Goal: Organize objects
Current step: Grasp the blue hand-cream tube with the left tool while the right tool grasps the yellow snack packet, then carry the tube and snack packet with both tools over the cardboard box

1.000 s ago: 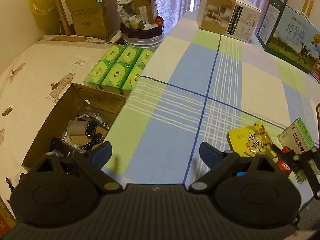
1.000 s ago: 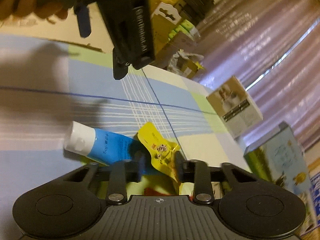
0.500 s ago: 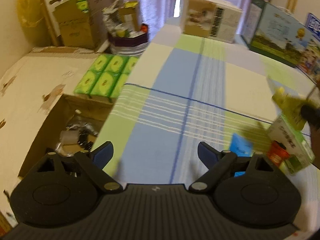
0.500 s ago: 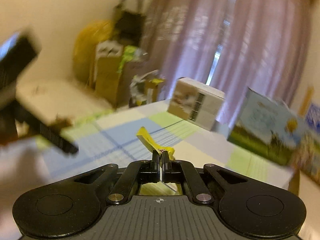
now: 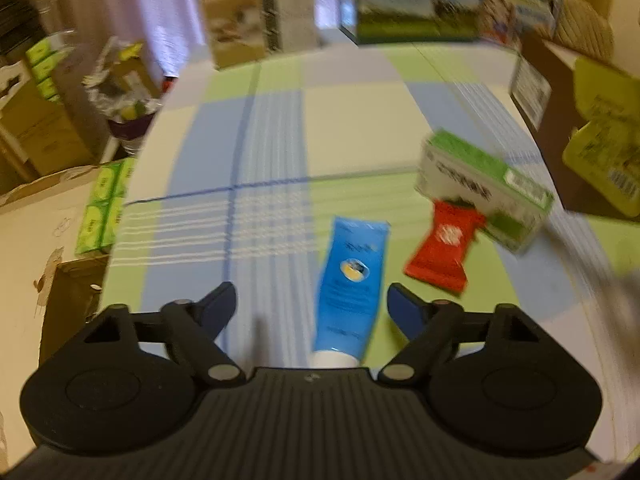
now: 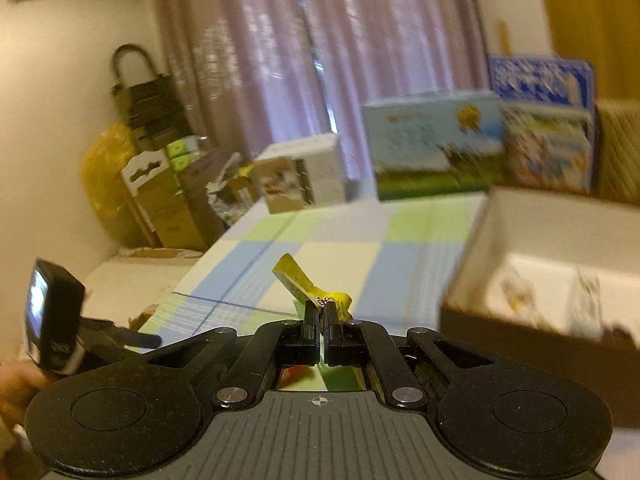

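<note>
The right claw (image 6: 320, 314) is clamped on a yellow packet (image 6: 310, 286), held in the air above the checked cloth (image 6: 360, 240). To its right sits an open cardboard box (image 6: 536, 280), white inside, holding a few small items too blurred to name.

The left claw (image 5: 312, 306) stands wide apart over the cloth, gripping nothing. A blue tube (image 5: 352, 276) lies between its fingers, white cap toward the claw. Just right of the tube lies a red sachet (image 5: 444, 252), touching a green-and-white carton (image 5: 484, 188) beyond it. Far ahead stand large printed cartons (image 5: 420, 0) before pale purple curtains (image 6: 320, 40). Green tissue packs (image 5: 104, 204) lie off the cloth's left edge.
</note>
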{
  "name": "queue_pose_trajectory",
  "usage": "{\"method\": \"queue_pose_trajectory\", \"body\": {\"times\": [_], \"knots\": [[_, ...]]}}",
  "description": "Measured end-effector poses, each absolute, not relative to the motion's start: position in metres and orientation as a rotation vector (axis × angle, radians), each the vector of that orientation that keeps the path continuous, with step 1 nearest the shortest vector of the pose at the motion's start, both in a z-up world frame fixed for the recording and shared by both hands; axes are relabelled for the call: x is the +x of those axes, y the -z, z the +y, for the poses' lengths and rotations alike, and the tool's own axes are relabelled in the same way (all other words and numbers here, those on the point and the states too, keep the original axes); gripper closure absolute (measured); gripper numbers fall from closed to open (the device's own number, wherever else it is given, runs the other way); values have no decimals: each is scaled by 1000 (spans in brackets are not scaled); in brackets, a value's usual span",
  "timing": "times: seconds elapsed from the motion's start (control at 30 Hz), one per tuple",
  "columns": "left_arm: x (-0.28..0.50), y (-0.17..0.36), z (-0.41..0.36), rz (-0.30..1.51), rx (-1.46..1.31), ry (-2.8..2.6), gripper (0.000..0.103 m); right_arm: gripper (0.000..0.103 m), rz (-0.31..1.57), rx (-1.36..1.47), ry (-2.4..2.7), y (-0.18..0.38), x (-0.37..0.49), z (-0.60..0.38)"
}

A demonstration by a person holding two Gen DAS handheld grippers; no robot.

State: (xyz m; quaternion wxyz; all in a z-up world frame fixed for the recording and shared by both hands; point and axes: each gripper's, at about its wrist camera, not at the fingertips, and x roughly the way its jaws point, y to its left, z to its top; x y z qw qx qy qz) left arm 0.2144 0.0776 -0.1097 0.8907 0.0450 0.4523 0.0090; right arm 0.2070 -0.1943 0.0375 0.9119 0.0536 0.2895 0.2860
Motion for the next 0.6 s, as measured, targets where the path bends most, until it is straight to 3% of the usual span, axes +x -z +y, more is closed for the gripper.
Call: {"method": "queue_pose_trajectory", "body": {"times": [0.33, 0.37, 0.6], "knots": [[218, 134, 56, 1002, 235, 13, 59, 103, 666, 258, -546, -37, 203, -242], [218, 134, 56, 1002, 230, 21, 68, 103, 669, 266, -548, -36, 203, -243], [222, 128, 62, 1022, 111, -18, 70, 103, 689, 304, -556, -32, 207, -252]]}}
